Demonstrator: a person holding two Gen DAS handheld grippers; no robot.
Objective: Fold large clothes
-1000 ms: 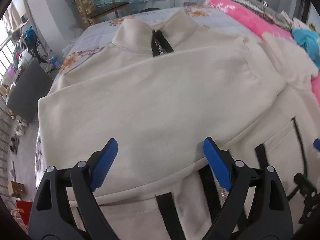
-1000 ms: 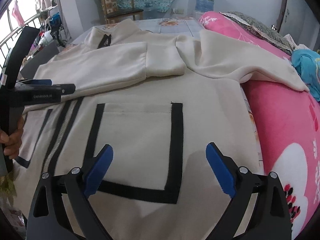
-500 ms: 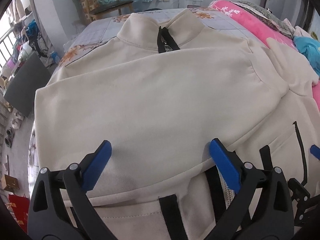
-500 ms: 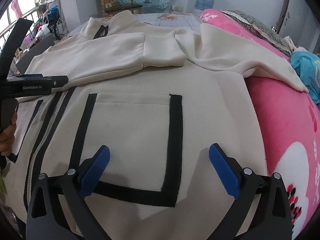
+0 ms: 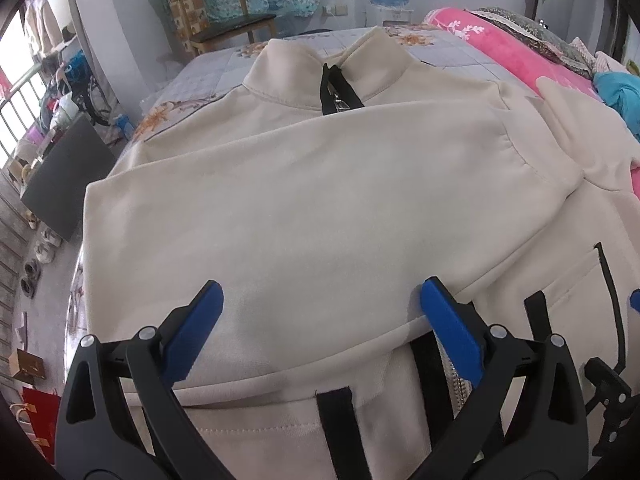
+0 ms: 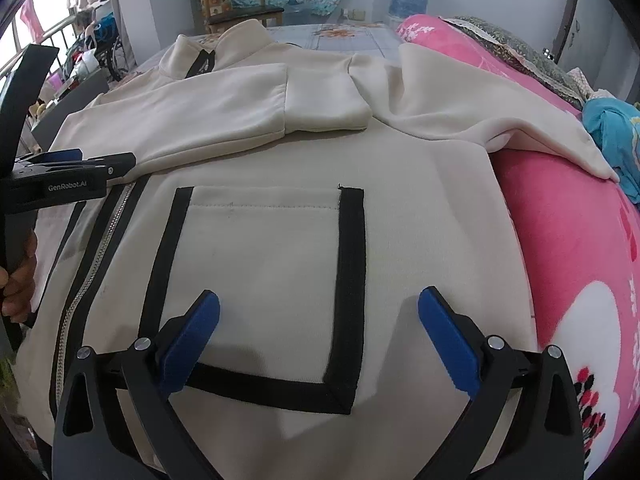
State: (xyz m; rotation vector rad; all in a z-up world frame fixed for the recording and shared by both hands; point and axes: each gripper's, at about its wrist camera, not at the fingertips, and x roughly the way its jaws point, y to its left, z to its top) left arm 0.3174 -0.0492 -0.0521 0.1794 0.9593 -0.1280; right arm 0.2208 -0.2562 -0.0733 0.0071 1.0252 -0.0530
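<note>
— So, starting on the left: our left hand-held gripper (image 5: 320, 312) has just finished spreading its jaws, and nothing sits between them now. It hangs over the folded sleeve (image 5: 304, 200).

— Meaning we've let go of that sleeve?

— We judge so. It lies across the chest of the cream jacket (image 6: 420, 208), which is spread on the bed (image 5: 208, 76).

— And to the right?

— Our right hand-held gripper (image 6: 318, 320) has widened too and stands apart, empty, above the black-trimmed pocket (image 6: 264, 280). The other sleeve (image 6: 480, 108) trails onto the pink blanket (image 6: 568, 248), so we judge that one comes next.
</note>
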